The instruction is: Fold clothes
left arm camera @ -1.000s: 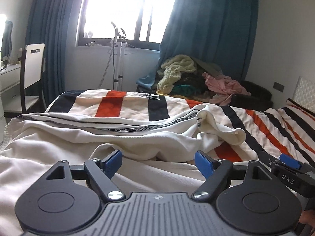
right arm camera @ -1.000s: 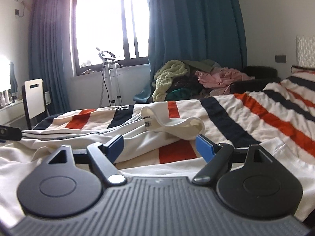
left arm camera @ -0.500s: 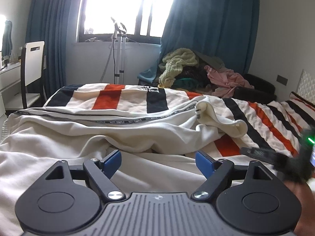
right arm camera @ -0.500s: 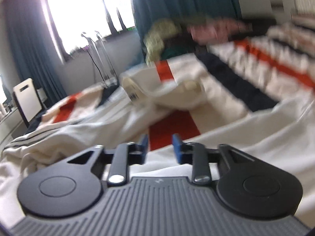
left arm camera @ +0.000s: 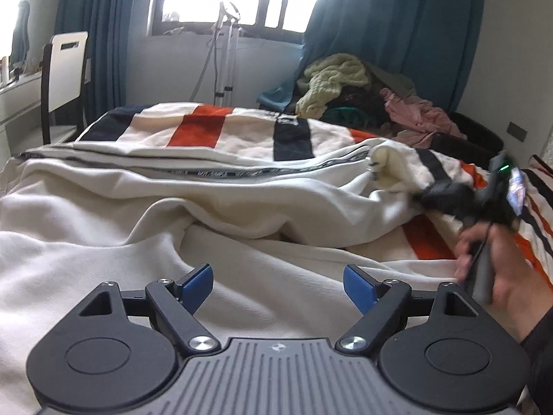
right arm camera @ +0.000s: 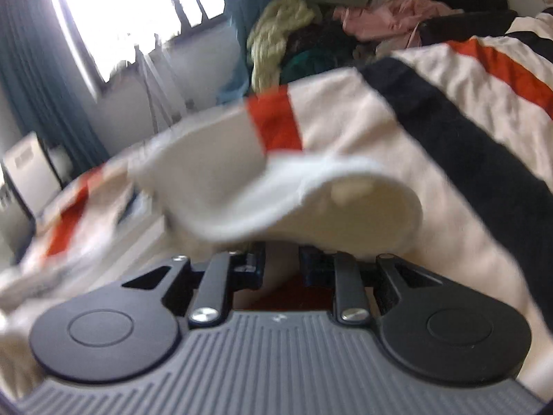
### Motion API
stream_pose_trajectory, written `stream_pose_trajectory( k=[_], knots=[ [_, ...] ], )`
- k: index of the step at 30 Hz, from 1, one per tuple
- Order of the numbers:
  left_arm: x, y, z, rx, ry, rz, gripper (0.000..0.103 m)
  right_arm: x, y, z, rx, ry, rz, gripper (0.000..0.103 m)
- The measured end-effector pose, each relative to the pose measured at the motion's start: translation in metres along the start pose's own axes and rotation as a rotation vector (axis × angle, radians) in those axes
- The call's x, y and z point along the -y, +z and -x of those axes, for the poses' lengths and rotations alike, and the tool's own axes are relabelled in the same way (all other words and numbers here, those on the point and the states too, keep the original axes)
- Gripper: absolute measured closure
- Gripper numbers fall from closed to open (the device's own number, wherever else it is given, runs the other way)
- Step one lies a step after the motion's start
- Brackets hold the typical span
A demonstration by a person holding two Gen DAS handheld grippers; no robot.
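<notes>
A cream sweatshirt [left arm camera: 172,207] with a dark printed tape along its sleeve lies rumpled across the striped bedspread [left arm camera: 200,124]. My left gripper [left arm camera: 276,285] hovers low over the cream cloth, open, with nothing between its blue pads. Its folded sleeve cuff [left arm camera: 390,162] lies at the right. A hand [left arm camera: 501,269] holds my right gripper [left arm camera: 435,195], blurred, right at that cuff. In the right wrist view the cuff [right arm camera: 345,204] drapes over the tips of my right gripper [right arm camera: 281,263]. Its jaws stand narrow with a small gap, and I see no cloth pinched between them.
A pile of clothes [left arm camera: 345,83] sits on a dark seat beyond the bed, below blue curtains [left arm camera: 397,27]. A white chair [left arm camera: 65,69] and a desk stand at the far left. A metal stand [left arm camera: 224,52] is under the window. The striped bedspread [right arm camera: 466,138] runs off right.
My right gripper narrowed its jaws and swept forward to the sleeve cuff, which now fills its view. The left gripper sank a little toward the cream cloth and stayed open.
</notes>
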State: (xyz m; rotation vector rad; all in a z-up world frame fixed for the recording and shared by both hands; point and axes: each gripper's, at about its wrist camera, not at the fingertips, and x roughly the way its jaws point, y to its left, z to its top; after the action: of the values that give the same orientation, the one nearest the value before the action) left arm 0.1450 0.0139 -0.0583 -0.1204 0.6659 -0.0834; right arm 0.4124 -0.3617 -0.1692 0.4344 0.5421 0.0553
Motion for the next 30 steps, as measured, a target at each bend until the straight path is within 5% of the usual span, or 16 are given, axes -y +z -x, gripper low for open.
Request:
stream_pose_trajectory(
  k=[5, 9, 13, 15, 17, 19, 23, 30],
  knots=[
    [0.0, 0.002, -0.023, -0.044, 0.008, 0.018, 0.019, 0.06, 0.026, -0.013, 0.131, 0.002, -0.175, 0.079],
    [0.008, 0.001, -0.04, -0.081, 0.016, 0.006, 0.019, 0.118, 0.025, -0.03, 0.152, 0.017, -0.39, 0.082],
    [0.017, 0.001, -0.046, -0.074, 0.023, -0.024, 0.019, 0.135, 0.021, -0.02, 0.253, 0.049, -0.503, 0.078],
    [0.018, 0.002, -0.045, -0.068, 0.025, -0.024, 0.019, 0.136, 0.023, -0.013, 0.29, 0.048, -0.515, 0.072],
    [0.017, 0.002, -0.042, -0.065, 0.027, -0.019, 0.019, 0.136, 0.024, -0.007, 0.308, 0.049, -0.518, 0.043],
    [0.016, 0.002, -0.04, -0.064, 0.026, -0.009, 0.019, 0.131, 0.026, -0.002, 0.305, 0.052, -0.493, 0.032],
    [0.009, 0.003, -0.035, -0.066, 0.009, 0.041, 0.019, 0.112, 0.031, 0.005, 0.245, 0.007, -0.385, 0.032],
    [-0.005, 0.01, -0.022, -0.041, 0.0, 0.13, 0.019, 0.127, 0.013, -0.003, 0.07, -0.047, -0.576, 0.04]
  ],
)
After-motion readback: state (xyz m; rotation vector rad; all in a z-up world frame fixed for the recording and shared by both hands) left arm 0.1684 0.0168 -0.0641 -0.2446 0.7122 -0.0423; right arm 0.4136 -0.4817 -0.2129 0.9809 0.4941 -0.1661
